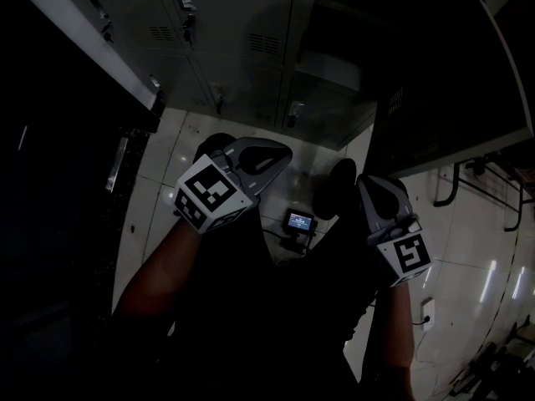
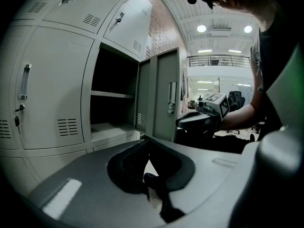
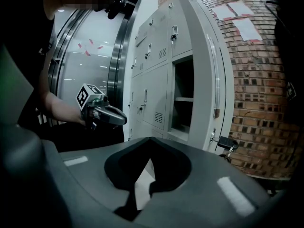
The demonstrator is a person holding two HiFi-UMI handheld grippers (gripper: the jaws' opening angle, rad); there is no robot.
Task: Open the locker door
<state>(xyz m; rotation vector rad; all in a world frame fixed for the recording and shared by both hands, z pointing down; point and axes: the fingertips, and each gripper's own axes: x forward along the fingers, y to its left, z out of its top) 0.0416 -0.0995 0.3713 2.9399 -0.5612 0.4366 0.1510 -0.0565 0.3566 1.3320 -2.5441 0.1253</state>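
Note:
The grey locker bank [image 1: 242, 48] stands ahead of me. One compartment [image 2: 114, 99] is open, with a shelf inside, and its door [image 2: 166, 96] is swung out to the right, handle [image 2: 171, 98] facing me. In the right gripper view the same compartment [image 3: 183, 99] shows, with the door [image 3: 209, 80] nearly edge-on and a key [image 3: 227, 144] hanging by it. My left gripper [image 1: 216, 144] and right gripper [image 1: 341, 182] hang low over the floor, away from the lockers. Both hold nothing, and their jaws look shut [image 2: 152, 179] [image 3: 142, 184].
A small device with a lit screen [image 1: 299, 220] lies on the tiled floor between my feet, a cable running from it. A brick wall [image 3: 266, 103] sits right of the lockers. A round steel doorway [image 3: 116, 56] is at the left. Black tube frames [image 1: 476, 174] stand at the right.

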